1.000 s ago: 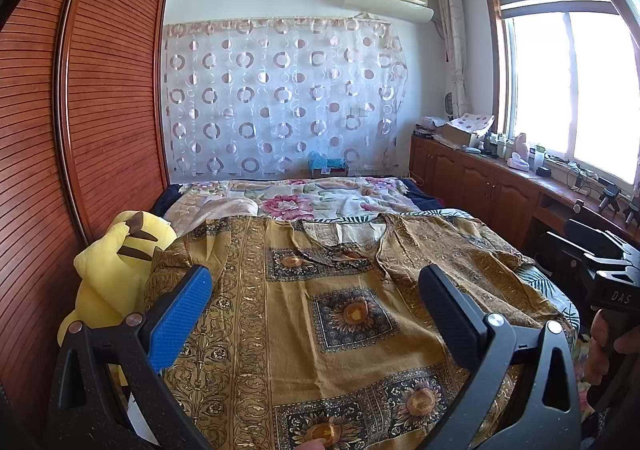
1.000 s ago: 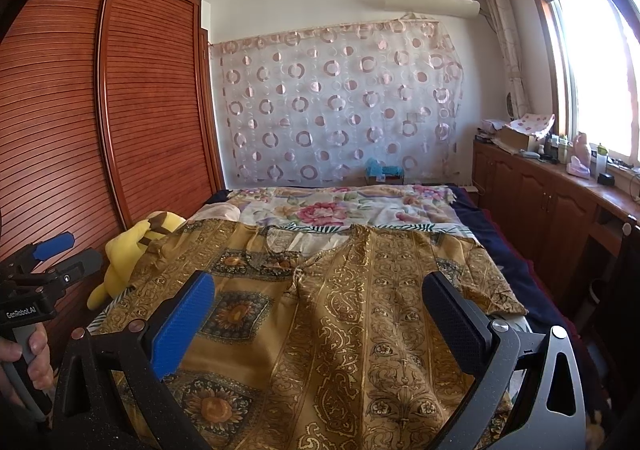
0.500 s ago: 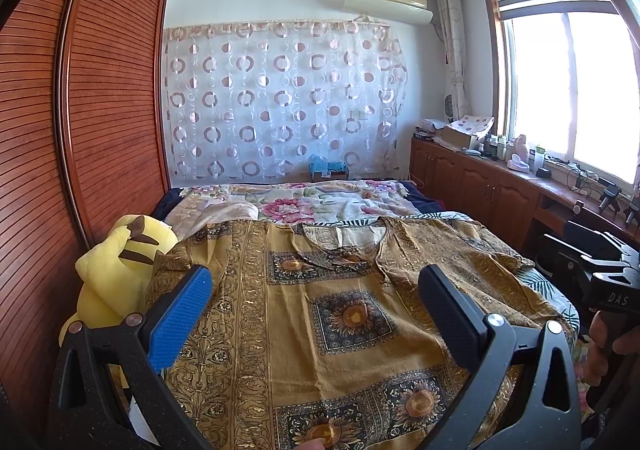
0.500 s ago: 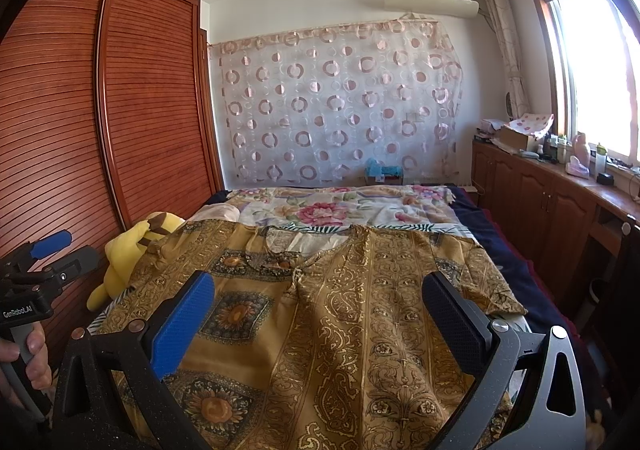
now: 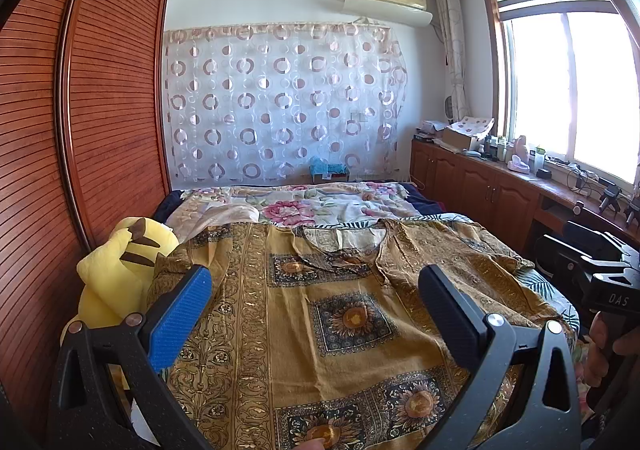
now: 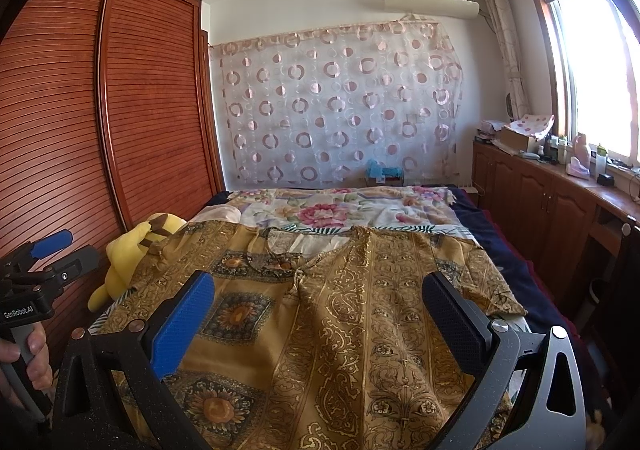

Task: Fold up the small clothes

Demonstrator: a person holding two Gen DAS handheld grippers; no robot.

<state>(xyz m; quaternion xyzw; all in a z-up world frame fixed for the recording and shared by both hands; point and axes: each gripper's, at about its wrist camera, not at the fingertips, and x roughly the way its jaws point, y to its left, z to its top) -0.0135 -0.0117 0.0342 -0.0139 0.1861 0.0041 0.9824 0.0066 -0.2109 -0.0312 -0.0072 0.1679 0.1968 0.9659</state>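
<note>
A mustard-gold patterned garment (image 5: 320,314) lies spread flat across the bed, neckline toward the far end; it also shows in the right wrist view (image 6: 340,310). My left gripper (image 5: 316,310) is open and empty, held above the garment's near left part. My right gripper (image 6: 320,314) is open and empty, above the garment's near right part. The left gripper also shows at the left edge of the right wrist view (image 6: 44,262). The right gripper's body shows at the right edge of the left wrist view (image 5: 600,270).
A yellow plush toy (image 5: 120,270) lies at the bed's left edge against the wooden wardrobe (image 5: 80,130). A floral quilt (image 5: 312,206) covers the far end of the bed. Wooden cabinets (image 6: 552,202) with clutter run along the right under the window.
Both wrist views have tilted slightly, so the bed sits a little lower in frame. The garment has not moved and both grippers stay open.
</note>
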